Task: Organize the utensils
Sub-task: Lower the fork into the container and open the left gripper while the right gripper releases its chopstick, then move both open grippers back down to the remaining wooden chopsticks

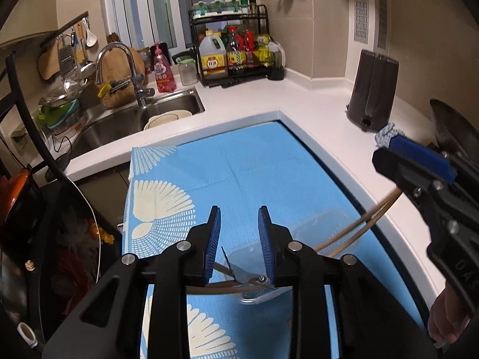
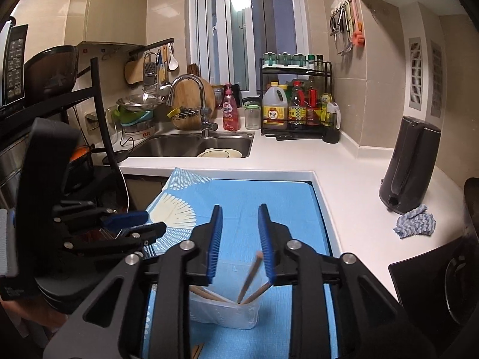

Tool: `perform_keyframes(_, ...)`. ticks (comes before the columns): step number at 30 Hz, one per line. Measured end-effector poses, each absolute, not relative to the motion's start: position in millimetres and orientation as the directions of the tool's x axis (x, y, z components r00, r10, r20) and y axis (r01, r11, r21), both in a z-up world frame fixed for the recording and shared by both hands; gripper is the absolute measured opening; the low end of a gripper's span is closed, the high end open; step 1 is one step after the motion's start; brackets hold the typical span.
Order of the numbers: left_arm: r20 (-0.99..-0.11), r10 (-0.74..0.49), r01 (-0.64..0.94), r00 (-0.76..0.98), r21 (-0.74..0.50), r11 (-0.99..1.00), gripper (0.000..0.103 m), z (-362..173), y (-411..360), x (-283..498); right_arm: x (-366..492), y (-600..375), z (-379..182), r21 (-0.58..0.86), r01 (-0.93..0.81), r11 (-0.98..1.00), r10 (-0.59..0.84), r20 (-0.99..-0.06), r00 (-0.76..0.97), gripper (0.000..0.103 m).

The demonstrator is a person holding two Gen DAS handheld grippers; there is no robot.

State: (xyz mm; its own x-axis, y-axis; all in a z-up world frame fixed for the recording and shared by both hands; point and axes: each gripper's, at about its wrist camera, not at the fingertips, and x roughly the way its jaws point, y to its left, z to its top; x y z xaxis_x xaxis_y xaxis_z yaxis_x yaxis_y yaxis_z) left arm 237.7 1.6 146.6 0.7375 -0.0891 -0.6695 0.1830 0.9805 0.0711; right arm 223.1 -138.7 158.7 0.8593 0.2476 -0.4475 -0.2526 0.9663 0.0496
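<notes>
Chopsticks, thin brown wooden sticks (image 2: 250, 278), stand tilted in the clear plastic rectangular tub (image 2: 224, 314) on the near part of the blue patterned table (image 2: 269, 197). We judge them light, stiff and smooth, prone to roll; best pinched mid-shaft. Left gripper (image 1: 239, 233) is released above the tub; right gripper (image 2: 239, 230) is released too, nothing between its pads.

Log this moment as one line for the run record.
left gripper: open, empty | right gripper: open, chopstick between jaws | chopsticks: in clear container | container: on blue cloth
</notes>
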Motion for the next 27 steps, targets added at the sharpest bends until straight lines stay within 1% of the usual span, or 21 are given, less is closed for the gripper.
perform_keyframes(6, -0.608, -0.124, 0.17, 0.784, 0.019, 0.985, 0.026, 172, 10, 217, 207, -142, 174, 0.027, -0.237, 0.971, 0.227, -0.42, 0.879, 0.027)
perform_keyframes(12, -0.534, -0.137, 0.137, 0.834, -0.04, 0.99, 0.026, 187, 25, 164, 158, -145, 201, -0.006, -0.239, 0.971, 0.222, -0.343, 0.913, 0.027)
perform_keyframes(17, -0.503, -0.122, 0.108, 0.856, -0.058, 0.993, 0.026, 164, 34, 112, 95, -152, 193, -0.014, -0.237, 0.971, 0.224, -0.28, 0.934, 0.027)
perform_keyframes(19, -0.503, -0.118, 0.099, 0.856, -0.065, 0.993, 0.026, 149, 38, 95, 72, -154, 179, 0.0, -0.231, 0.973, 0.222, -0.275, 0.936, 0.027)
perform_keyframes(22, -0.493, -0.102, 0.074, 0.864, -0.076, 0.994, 0.026, 121, 42, 67, 44, -154, 148, 0.022, -0.206, 0.978, 0.203, -0.293, 0.934, 0.027)
perform_keyframes(23, -0.493, -0.088, 0.058, 0.865, -0.076, 0.995, 0.026, 110, 43, 59, 37, -153, 136, 0.034, -0.194, 0.98, 0.195, -0.307, 0.932, 0.025)
perform_keyframes(25, -0.503, -0.082, 0.041, 0.86, -0.092, 0.995, 0.026, 90, 47, 45, 24, -147, 108, 0.045, -0.204, 0.978, 0.207, -0.345, 0.915, 0.004)
perform_keyframes(27, -0.504, -0.081, 0.035, 0.86, -0.099, 0.994, 0.026, 75, 51, 35, 13, -141, 82, 0.041, -0.189, 0.981, 0.191, -0.367, 0.911, 0.004)
